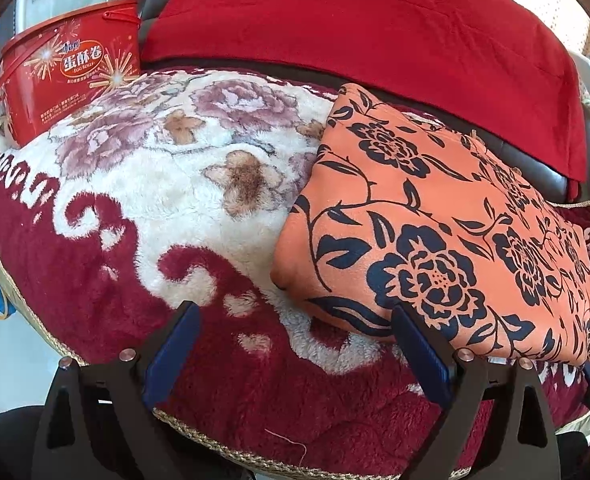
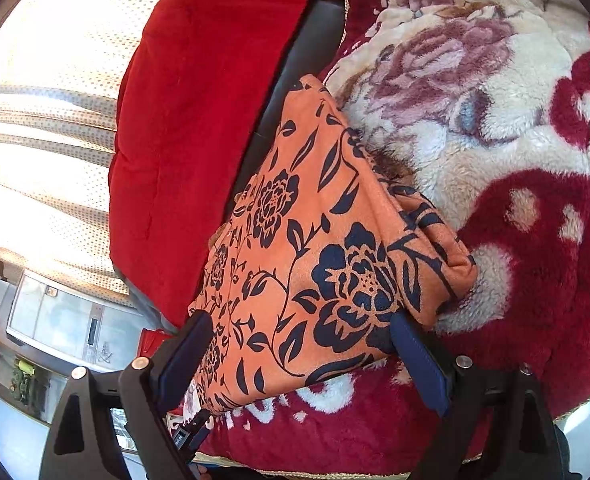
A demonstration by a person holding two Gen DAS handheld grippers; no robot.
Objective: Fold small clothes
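An orange garment with a dark blue flower print [image 1: 447, 240] lies folded into a flat packet on a plush red-and-cream floral blanket [image 1: 167, 208]. It also shows in the right wrist view [image 2: 315, 256]. My left gripper [image 1: 295, 316] is open just in front of the garment's near left corner, holding nothing. My right gripper [image 2: 299, 332] is open, and its fingers straddle the garment's near edge without closing on it.
A red egg-roll tin [image 1: 67, 72] stands on the blanket at the far left. A red cushion [image 1: 375, 28] leans on the dark sofa back behind the garment. The blanket's braided edge [image 1: 223, 444] runs just below my left gripper. A curtain [image 2: 43, 128] hangs behind.
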